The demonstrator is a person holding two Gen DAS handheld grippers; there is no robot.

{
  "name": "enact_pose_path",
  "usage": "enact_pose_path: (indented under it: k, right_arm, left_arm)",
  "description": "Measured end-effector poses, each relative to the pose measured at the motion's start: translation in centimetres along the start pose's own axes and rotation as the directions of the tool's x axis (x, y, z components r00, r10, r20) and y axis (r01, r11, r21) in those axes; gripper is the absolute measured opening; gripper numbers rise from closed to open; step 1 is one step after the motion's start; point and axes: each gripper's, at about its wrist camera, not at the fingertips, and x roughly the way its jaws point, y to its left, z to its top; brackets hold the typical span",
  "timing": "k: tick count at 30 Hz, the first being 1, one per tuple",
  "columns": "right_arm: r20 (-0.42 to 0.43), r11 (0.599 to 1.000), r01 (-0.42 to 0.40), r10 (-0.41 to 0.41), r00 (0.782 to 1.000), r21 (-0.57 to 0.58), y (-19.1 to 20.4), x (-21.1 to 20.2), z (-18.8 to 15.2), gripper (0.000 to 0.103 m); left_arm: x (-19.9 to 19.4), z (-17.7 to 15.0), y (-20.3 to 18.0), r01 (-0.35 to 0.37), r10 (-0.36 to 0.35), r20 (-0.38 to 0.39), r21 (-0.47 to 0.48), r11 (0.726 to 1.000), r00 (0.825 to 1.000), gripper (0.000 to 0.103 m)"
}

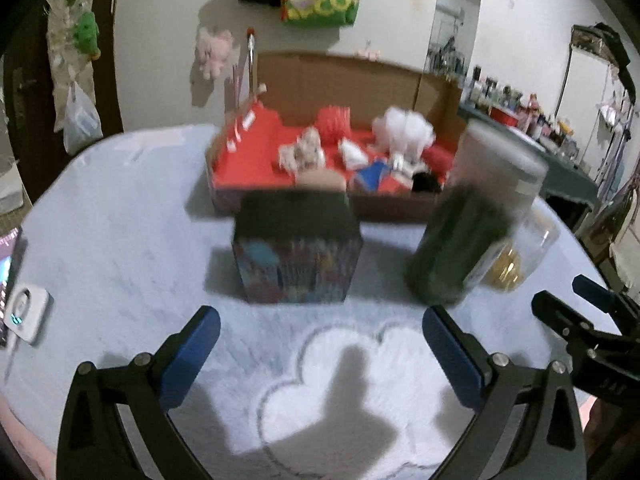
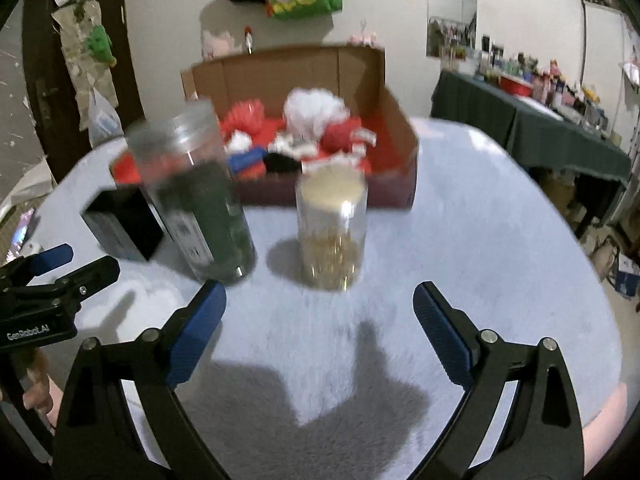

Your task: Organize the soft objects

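Observation:
A cardboard box [image 1: 340,76] lined in red stands at the back of the table and holds soft things: a red pom-pom [image 1: 334,122], a white pom-pom [image 1: 404,128] and several small plush pieces. My left gripper [image 1: 320,340] is open and empty, low over the fluffy cloth, just short of a black box [image 1: 298,248] with colourful sides. My right gripper [image 2: 318,320] is also open and empty, facing a clear jar of gold bits [image 2: 332,232]. A clear jar with green filling [image 2: 200,208] stands between the black box [image 2: 120,224] and the gold jar.
The table wears a pale blue fluffy cloth [image 1: 120,220] with a white cloud shape. A phone and a white device [image 1: 24,312] lie at its left edge. A dark-clothed side table [image 2: 540,128] crowded with bottles stands to the right. Bags and plush toys hang on the wall.

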Motion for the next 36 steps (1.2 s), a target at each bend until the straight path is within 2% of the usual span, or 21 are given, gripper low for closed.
enact_pose_path:
  k: [3, 9, 19, 36]
  right_arm:
    - [-0.045, 1.000, 0.005, -0.004, 0.999, 0.006, 0.0, 1.7, -1.4, 0.096]
    - [-0.072, 1.000, 0.026, -0.025, 0.997, 0.005, -0.2, 3.1, -2.7, 0.096]
    - [-0.059, 0.999, 0.049, -0.049, 0.997, -0.006, 0.0, 2.9, -2.9, 0.096]
    - [-0.057, 0.999, 0.050, -0.050, 0.997, -0.006, 0.0, 3.0, -3.0, 0.097]
  left_arm:
    - [1.1, -0.9, -0.3, -0.003, 0.003, -0.036, 0.006, 1.000, 0.999, 0.103]
    - [2.2, -2.0, -0.6, -0.034, 0.036, -0.067, 0.025, 0.999, 0.997, 0.103]
    - [2.1, -2.9, -1.0, -0.078, 0.080, -0.037, 0.051, 0.996, 0.996, 0.103]
    - [2.1, -2.9, -0.8, -0.073, 0.075, -0.036, 0.043, 0.996, 0.997, 0.103]
